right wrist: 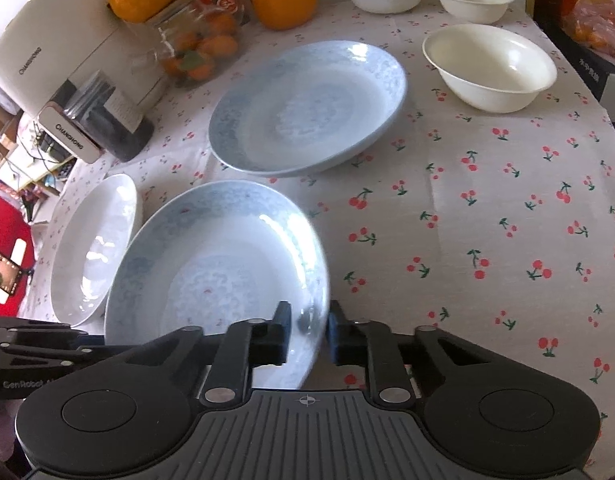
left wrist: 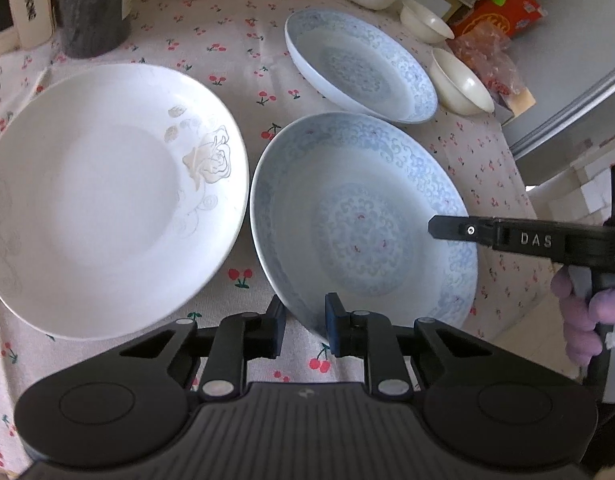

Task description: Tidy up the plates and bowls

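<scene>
On the cherry-cloth counter [right wrist: 487, 208] both claws clamp opposite rims of the near blue plate [left wrist: 359, 220], the left claw [left wrist: 303, 328] at one edge and the right claw [right wrist: 309, 334] at the other, likely to lift it level onto the far blue plate [right wrist: 307, 108]. Only the left view shows the white plate's [left wrist: 107, 196] rose; the right shows three bowls [right wrist: 489, 66] clearly.

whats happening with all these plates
A person holds a gripper in each hand, and both are clamped on the rim of the near blue-patterned plate: the left gripper at its near edge, the right gripper on another part of the rim. A second blue plate sits behind it, a white rose plate beside it, and three small white bowls rest apart on the cherry tablecloth.
</scene>
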A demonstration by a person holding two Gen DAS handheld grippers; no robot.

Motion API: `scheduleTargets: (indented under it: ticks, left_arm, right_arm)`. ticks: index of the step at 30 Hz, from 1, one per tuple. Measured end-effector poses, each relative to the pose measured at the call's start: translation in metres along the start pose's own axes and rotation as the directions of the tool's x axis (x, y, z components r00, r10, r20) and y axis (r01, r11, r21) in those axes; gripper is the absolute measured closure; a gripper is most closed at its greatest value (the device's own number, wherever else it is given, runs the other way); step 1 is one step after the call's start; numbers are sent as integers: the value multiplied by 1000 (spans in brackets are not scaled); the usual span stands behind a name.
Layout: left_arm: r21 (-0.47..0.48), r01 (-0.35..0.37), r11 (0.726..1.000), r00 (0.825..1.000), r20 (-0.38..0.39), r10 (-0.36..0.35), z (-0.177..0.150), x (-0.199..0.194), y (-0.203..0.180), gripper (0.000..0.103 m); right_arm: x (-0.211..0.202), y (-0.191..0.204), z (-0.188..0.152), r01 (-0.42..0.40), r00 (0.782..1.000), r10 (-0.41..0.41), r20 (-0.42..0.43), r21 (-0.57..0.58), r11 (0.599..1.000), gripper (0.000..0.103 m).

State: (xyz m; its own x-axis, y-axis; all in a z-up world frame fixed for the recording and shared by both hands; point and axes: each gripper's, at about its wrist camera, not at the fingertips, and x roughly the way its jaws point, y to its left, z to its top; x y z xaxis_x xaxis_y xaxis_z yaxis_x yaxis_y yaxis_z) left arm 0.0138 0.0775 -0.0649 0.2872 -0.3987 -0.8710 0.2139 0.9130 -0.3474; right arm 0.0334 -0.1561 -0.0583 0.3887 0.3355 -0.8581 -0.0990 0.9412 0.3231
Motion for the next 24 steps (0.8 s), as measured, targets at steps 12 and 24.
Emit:
scheduleTargets:
  ticks: [12, 24]
  left_arm:
    - [31, -25, 999, 998, 56, 23, 2, -13, -3, 84]
    - [48, -11, 999, 993, 117, 5, 5, -28, -8, 84]
  right_arm:
    - [-15, 9, 2, 2, 999, 0, 44, -39, 999, 90]
    - [-36, 10, 9, -24, 995, 26, 97, -23, 999, 91]
